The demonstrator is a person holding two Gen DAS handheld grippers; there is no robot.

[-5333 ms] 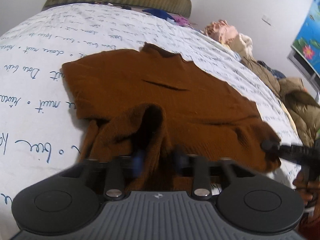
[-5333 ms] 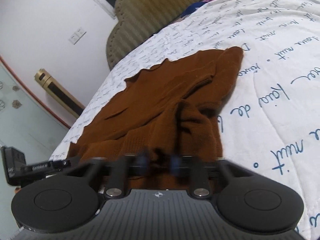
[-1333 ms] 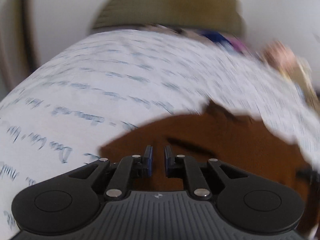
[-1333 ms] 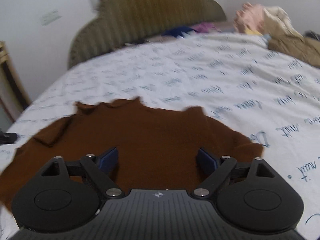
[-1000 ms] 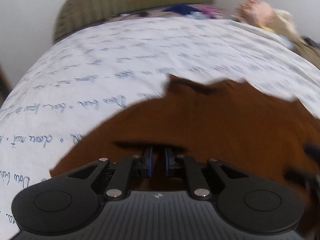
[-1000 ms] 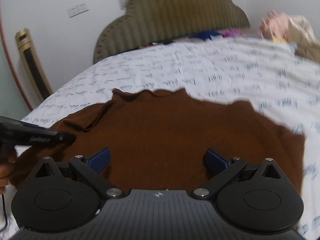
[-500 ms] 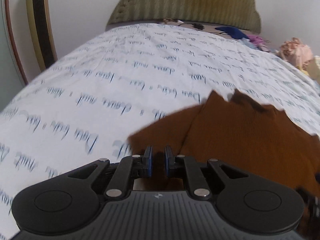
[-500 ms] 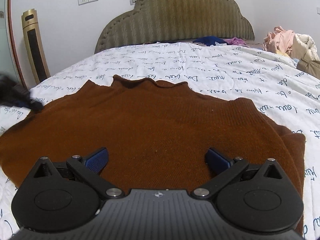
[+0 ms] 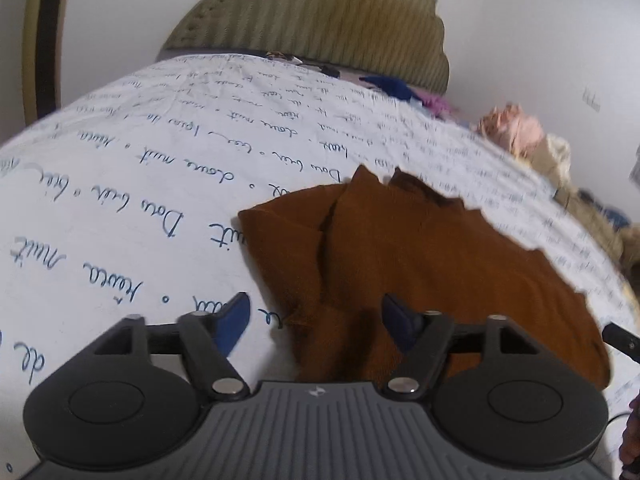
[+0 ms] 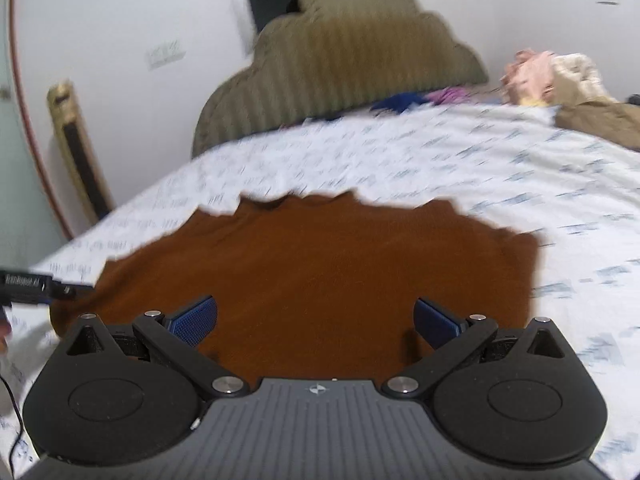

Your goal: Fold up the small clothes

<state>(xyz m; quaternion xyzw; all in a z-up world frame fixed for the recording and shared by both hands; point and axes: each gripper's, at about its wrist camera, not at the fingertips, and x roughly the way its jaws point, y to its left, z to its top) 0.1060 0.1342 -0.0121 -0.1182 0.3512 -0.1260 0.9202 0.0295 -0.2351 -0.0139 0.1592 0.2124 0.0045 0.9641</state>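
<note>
A brown sweater (image 9: 432, 264) lies flat on the bed (image 9: 120, 200). The left claw (image 9: 316, 316) and right claw (image 10: 316, 320) hang spread above it, gripping nothing. Piled clothes (image 10: 556, 76) sit near the headboard (image 10: 340, 64).

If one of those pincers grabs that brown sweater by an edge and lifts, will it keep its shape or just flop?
The brown sweater would probably flop: its left side already lies in soft folds. It looks like knit fabric, so it likely drapes and stretches rather than slips. Pushed, it would probably bunch up on the printed bedsheet rather than slide whole.
</note>
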